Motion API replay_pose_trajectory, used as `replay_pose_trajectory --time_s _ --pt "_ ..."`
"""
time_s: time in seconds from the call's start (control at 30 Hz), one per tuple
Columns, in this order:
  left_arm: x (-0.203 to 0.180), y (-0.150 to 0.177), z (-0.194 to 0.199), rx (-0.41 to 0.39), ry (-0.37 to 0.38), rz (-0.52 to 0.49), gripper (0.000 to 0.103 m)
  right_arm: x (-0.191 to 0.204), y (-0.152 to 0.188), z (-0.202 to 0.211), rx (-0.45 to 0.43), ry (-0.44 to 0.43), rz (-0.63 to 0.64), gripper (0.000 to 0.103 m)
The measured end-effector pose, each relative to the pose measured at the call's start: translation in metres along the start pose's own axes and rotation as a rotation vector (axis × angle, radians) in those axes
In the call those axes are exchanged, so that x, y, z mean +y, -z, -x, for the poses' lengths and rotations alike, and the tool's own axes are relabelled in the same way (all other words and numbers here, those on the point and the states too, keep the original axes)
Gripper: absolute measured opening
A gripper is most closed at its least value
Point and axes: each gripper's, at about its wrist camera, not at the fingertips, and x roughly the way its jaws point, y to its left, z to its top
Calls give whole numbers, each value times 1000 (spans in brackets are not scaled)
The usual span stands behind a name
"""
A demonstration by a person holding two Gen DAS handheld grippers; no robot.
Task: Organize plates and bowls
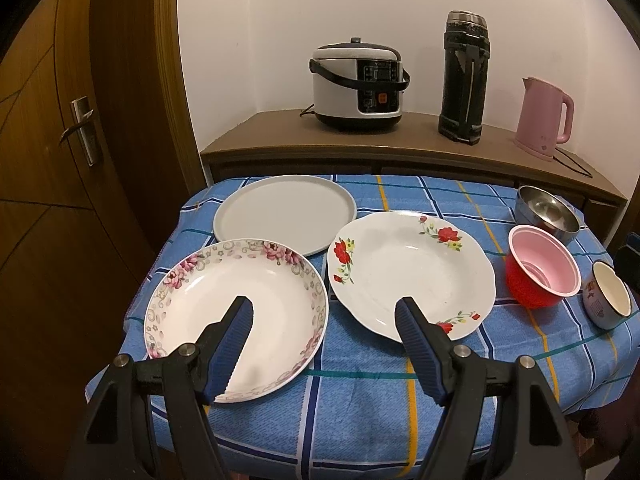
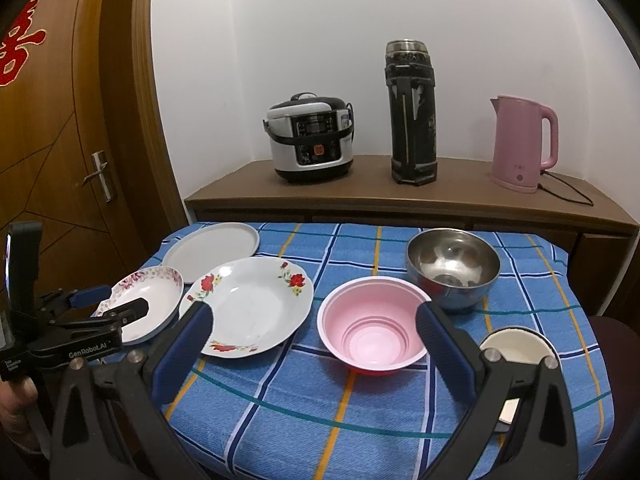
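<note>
On the blue checked tablecloth (image 1: pixel 360 408) lie a grey flat plate (image 1: pixel 285 213), a deep plate with pink flower rim (image 1: pixel 236 316) and a white plate with red flowers (image 1: pixel 412 272). To the right stand a red bowl with pink inside (image 1: pixel 542 266), a steel bowl (image 1: pixel 546 210) and a small enamel cup (image 1: pixel 608 294). My left gripper (image 1: pixel 324 306) is open, above the gap between the two flowered plates. My right gripper (image 2: pixel 314 314) is open, hovering over the pink bowl (image 2: pixel 374 330), with the steel bowl (image 2: pixel 454 266) behind and the cup (image 2: pixel 516 346) at right.
A wooden sideboard (image 2: pixel 400 200) behind the table holds a rice cooker (image 2: pixel 310 140), a black thermos (image 2: pixel 412 112) and a pink kettle (image 2: pixel 522 144) with a cord. A wooden door (image 1: pixel 60 140) stands at left. The left gripper (image 2: pixel 104 304) shows in the right wrist view.
</note>
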Motion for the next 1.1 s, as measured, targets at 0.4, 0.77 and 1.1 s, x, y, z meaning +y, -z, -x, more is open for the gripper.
replay_pose_trajectory --time_s 0.4,0.77,1.1 --pt "3 -2 0 -4 -3 -1 75 10 1 -4 7 -8 23 103" --pt "5 -2 -1 -5 -5 4 75 12 1 -9 20 -3 26 103" --pt "10 -4 -5 -11 -5 8 75 21 -1 -16 31 -15 50 103"
